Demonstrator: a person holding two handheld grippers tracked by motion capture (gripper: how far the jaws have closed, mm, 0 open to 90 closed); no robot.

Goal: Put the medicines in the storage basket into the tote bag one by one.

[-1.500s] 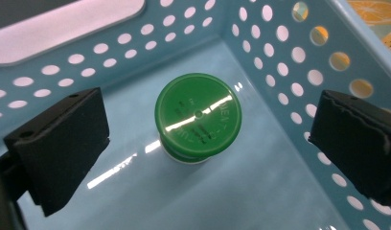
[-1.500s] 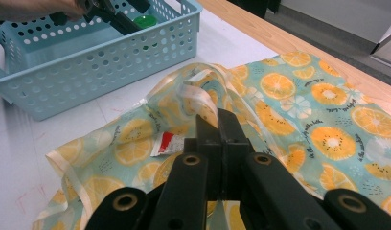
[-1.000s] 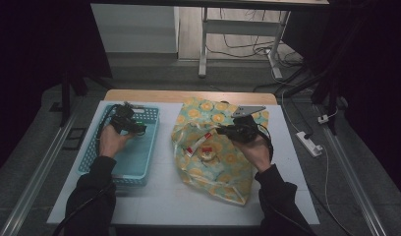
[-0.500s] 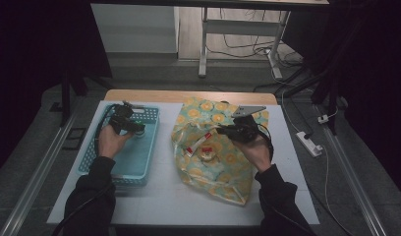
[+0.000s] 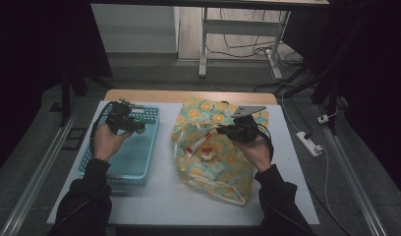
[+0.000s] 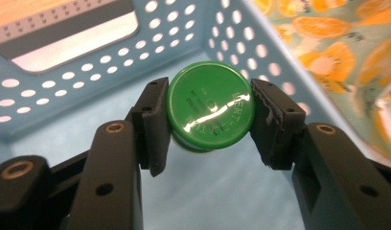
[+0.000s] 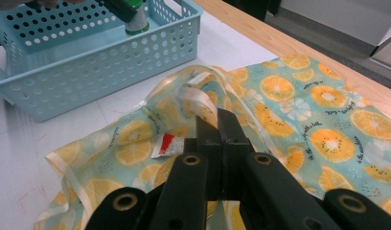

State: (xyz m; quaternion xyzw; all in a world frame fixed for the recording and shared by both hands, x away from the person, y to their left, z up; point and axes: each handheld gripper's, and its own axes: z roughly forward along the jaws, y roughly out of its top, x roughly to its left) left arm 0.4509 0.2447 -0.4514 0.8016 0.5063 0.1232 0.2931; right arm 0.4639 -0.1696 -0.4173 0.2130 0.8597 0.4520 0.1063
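Observation:
My left gripper (image 5: 137, 126) hangs over the light blue perforated basket (image 5: 134, 162). Its jaws have just been closing, and they now press on both sides of a green-capped bottle (image 6: 210, 110), which I see from the cap end (image 6: 210, 113). From the right gripper view that bottle (image 7: 136, 18) is inside the basket (image 7: 88, 72), just above its floor. My right gripper (image 5: 222, 131) is shut on the pale handle strap (image 7: 198, 98) of an orange-slice patterned bag (image 5: 223, 164) lying on the white table, with its jaws (image 7: 217, 125) pinching the strap.
A red and white packet (image 7: 167, 143) shows at the bag's mouth, and a round item (image 5: 207, 155) lies there too. The white table top (image 5: 179, 196) has a wooden far edge (image 5: 188, 96). A power strip (image 5: 309, 143) lies on the floor at the right.
My left gripper has closed on the bottle and risen a little with it inside the basket. The right gripper and the bag have stayed in place.

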